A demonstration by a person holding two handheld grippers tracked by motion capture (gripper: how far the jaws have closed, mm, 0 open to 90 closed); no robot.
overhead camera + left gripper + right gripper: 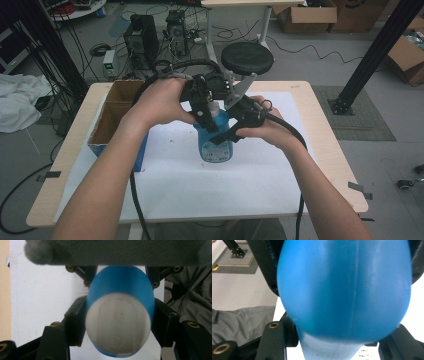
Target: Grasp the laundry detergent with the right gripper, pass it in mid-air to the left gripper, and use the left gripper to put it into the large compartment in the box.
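Over mid-tabletop [165, 195] | blue bottle [215, 142] upright on white sheet | left claw [202, 107] clamps its white cap [117, 325] | right claw [231, 131] clenches the body | smooth plastic, likely slippery, liquid-heavy: grip the waist.

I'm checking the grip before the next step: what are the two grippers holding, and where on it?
Both hold the blue bottle: the left gripper clamps its white cap end, the right gripper its blue body lower down.
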